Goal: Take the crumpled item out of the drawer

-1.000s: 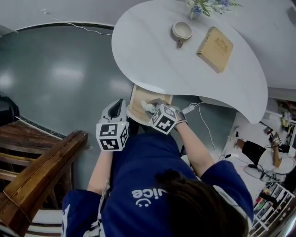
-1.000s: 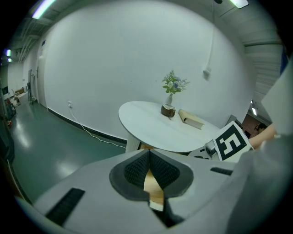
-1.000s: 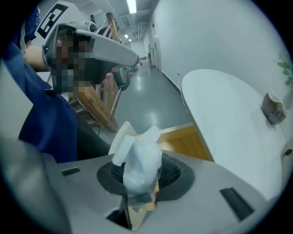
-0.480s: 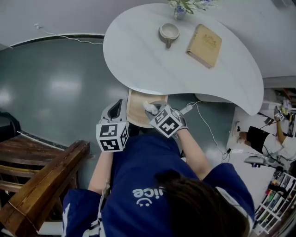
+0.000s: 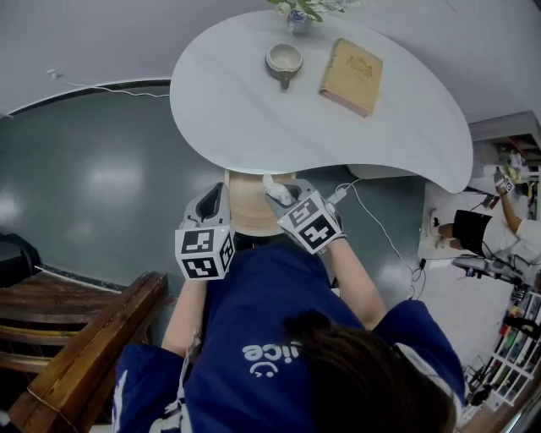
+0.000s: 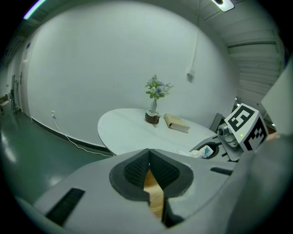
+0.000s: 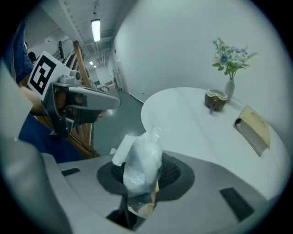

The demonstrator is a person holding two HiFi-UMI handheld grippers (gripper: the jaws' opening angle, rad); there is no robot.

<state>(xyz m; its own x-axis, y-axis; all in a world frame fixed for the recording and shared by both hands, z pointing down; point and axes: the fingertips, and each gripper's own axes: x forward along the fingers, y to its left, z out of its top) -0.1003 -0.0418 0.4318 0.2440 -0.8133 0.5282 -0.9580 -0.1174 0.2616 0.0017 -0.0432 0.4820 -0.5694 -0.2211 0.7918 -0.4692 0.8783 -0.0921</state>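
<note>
My right gripper (image 5: 279,194) is shut on a crumpled white plastic wrapper (image 7: 141,160), which sticks up from between its dark pads. In the head view the wrapper (image 5: 275,188) is held just above the open wooden drawer (image 5: 245,203) under the white table's near edge. My left gripper (image 5: 212,201) hangs beside the drawer's left side with its jaws shut and nothing between them. In the left gripper view the pads (image 6: 137,170) meet, the drawer's wood showing behind them, and the right gripper (image 6: 211,149) with the wrapper is at the right.
A white curved table (image 5: 237,110) carries a cup (image 5: 283,59), a tan book (image 5: 351,64) and a vase of flowers (image 5: 296,13). A cable (image 5: 372,221) runs over the grey floor at the right. A wooden stair rail (image 5: 93,338) stands at the lower left.
The right gripper has lifted the wrapper up from inside the drawer to above its front. The head view has shifted, so the table sits further left. The left gripper stays put.
</note>
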